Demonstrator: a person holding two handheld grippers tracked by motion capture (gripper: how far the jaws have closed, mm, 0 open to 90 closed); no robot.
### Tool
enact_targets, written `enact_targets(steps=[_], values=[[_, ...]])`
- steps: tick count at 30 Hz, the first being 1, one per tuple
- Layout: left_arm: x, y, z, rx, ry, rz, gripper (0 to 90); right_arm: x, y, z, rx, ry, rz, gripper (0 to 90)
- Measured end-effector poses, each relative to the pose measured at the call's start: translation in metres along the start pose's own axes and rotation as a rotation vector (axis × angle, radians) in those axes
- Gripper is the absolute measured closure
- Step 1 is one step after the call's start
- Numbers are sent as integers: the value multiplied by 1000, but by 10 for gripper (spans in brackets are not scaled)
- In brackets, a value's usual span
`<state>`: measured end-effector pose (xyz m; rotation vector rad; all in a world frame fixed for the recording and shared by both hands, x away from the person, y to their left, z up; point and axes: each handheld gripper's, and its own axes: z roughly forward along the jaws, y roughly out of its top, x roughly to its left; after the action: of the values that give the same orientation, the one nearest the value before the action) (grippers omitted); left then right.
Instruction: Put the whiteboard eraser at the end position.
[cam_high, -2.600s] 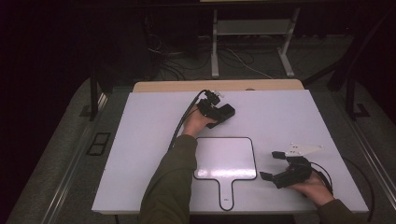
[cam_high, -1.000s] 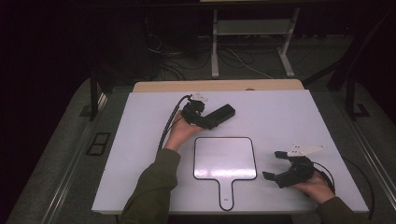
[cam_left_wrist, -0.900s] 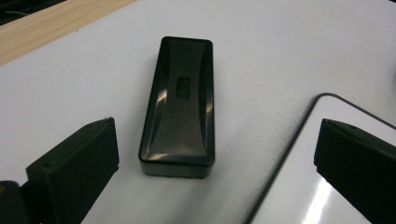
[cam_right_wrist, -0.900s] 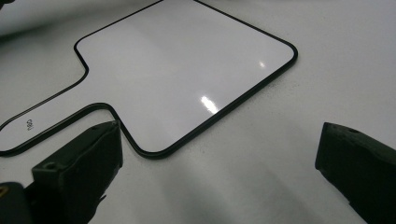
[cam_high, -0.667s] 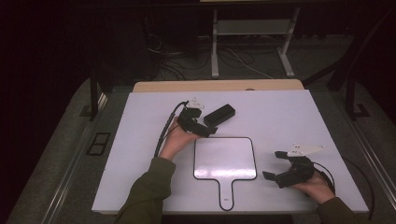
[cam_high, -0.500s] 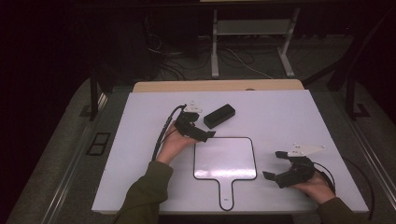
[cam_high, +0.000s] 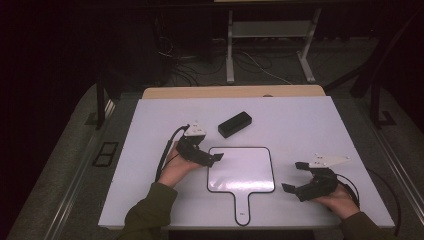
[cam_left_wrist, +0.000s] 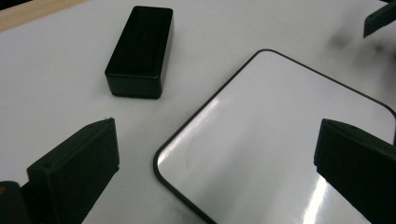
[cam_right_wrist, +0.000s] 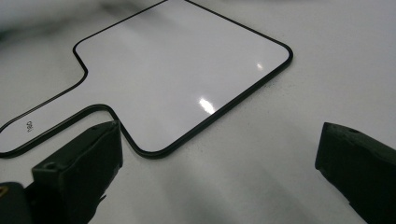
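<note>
The left gripper (cam_high: 209, 159) is seen at centre left of the high view, its jaws spread wide and empty over the upper left corner of the handled whiteboard (cam_high: 241, 169). In the left gripper view that corner of the board (cam_left_wrist: 289, 140) lies between the two jaws, while its lower right part is cut off by the frame edge. The black eraser block (cam_high: 234, 124) rests on the white bench (cam_high: 300, 125) just above the board in the high view, apart from the left gripper; it appears at upper left in the left gripper view (cam_left_wrist: 140, 51), where its top face is better made out.

The right gripper (cam_high: 294, 176) is held at lower right of the high view, jaws wide and empty, near the board's right edge but apart from it. In the right gripper view the board's handle (cam_right_wrist: 42, 126) bears a small mark too small to read. A dark jaw tip at the upper right of the left gripper view is blurred.
</note>
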<state>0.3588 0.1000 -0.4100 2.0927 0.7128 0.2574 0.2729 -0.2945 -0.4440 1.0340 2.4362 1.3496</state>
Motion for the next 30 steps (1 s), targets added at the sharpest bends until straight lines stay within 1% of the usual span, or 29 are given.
enact_targets(steps=[7, 11, 13, 19, 23, 28, 30], values=[[-9, -20, -20, -22, 16, -3, 0, 1, 0, 0, -3, 1, 3, 0], [-13, -30, -31, -44, 15, -14, 0, 1, 0, 0, -5, -1, 3, 0], [-15, -34, -35, -54, 18, -10, 0, 1, 0, 0, -4, -2, 3, 0], [-19, -46, -45, -66, 27, -12, 0, 0, 0, 0, 0, -5, -1, 0], [-22, -54, -50, -60, 30, -16, 0, 1, 0, 0, -1, -5, 1, 0], [-24, -62, -55, -60, 34, -24, 0, 1, 0, 0, 0, -6, -1, 0], [-25, -66, -56, -64, 38, -33, 0, 1, 0, 0, 2, -7, 0, 0]])
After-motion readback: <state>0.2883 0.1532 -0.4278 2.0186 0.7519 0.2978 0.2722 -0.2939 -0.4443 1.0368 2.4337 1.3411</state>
